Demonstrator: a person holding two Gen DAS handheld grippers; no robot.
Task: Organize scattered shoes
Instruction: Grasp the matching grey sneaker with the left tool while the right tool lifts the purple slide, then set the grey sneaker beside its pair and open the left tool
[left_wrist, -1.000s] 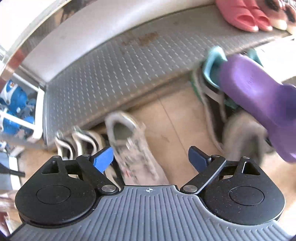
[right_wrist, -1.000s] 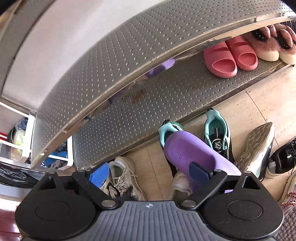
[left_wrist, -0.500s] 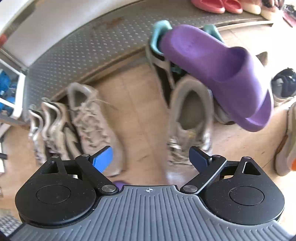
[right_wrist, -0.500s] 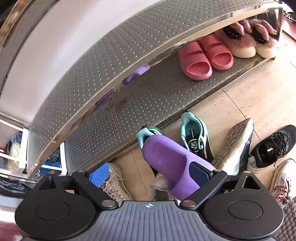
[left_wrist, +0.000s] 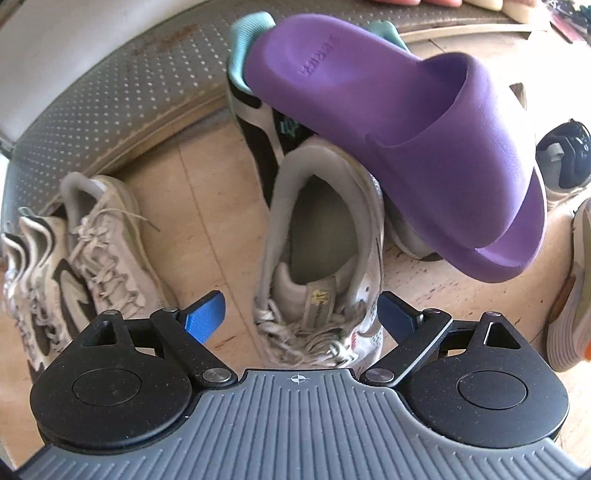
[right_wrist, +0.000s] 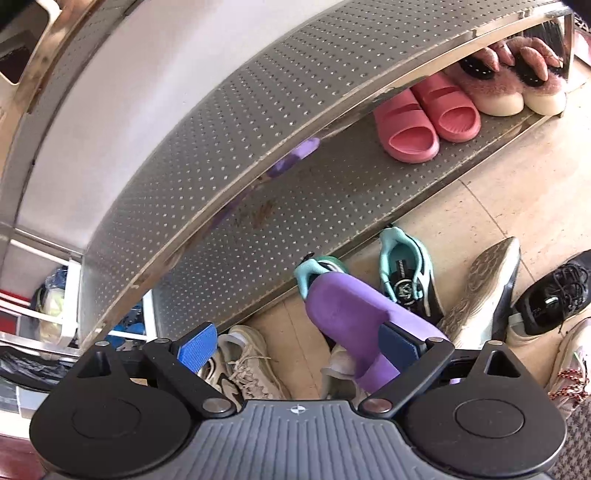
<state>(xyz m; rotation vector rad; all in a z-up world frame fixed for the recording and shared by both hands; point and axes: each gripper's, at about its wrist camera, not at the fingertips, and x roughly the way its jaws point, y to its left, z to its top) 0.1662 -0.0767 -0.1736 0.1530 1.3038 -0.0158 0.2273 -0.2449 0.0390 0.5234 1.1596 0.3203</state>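
1. The left gripper (left_wrist: 301, 314) is hanging with its jaws spread wide and nothing between them, directly over a grey sneaker (left_wrist: 321, 254) lying on the floor in front of the shoe rack (right_wrist: 258, 147).
2. The purple slide (left_wrist: 399, 122) is sitting lifted above that sneaker, partly covering its right side. In the right wrist view the right gripper (right_wrist: 295, 341) looks wide apart, with one finger (right_wrist: 400, 343) lying against the slide (right_wrist: 354, 321). I cannot tell whether it is actually carrying it.
3. Near the grey sneaker, a beige laced sneaker (left_wrist: 110, 243) is lying to the left and a teal-lined pair (right_wrist: 404, 275) closer to the rack.
4. On the rack's lower shelf, pink slides (right_wrist: 428, 118) and furry slippers (right_wrist: 509, 85) are already standing in a row.
5. I judge the step in hand to be reaching for the grey sneaker. Next, the left gripper needs lowering so its fingers straddle the collar, then closing, avoiding the slide.
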